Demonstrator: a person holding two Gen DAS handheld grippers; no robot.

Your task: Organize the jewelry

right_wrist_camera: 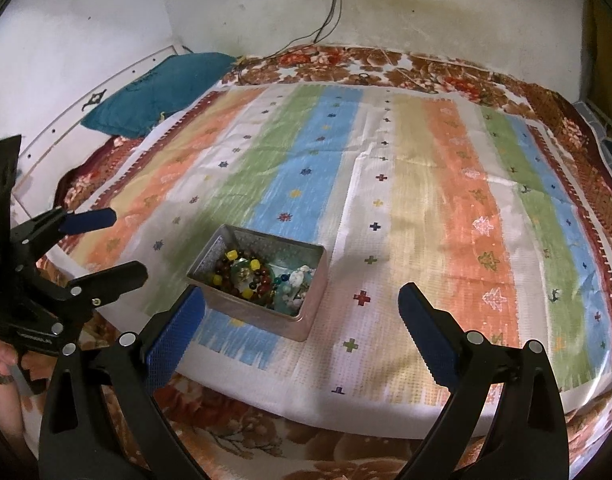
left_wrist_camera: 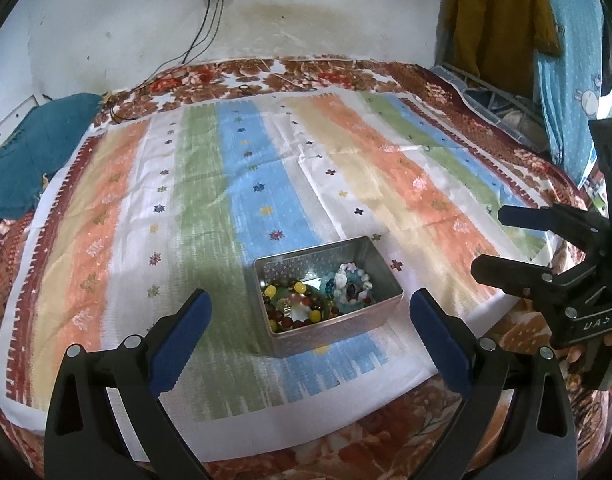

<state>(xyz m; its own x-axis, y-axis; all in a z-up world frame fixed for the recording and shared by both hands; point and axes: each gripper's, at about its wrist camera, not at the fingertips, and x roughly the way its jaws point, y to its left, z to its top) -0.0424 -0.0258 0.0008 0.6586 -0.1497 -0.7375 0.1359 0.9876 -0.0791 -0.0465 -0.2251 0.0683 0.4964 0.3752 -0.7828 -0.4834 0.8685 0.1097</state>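
Jewelry (left_wrist_camera: pixel 318 298), a heap of bead bracelets, lies in an open metal tin (left_wrist_camera: pixel 380 312) on the striped cloth (left_wrist_camera: pixel 202 200) spread over the bed. Left gripper (left_wrist_camera: pixel 310 312) hangs wide and empty in front of the tin. Right gripper (right_wrist_camera: pixel 302 308) is likewise wide and empty, just right of it. Strands look intertwined, so lifting one may drag others out. The light tin could slide or tip on the soft bed.
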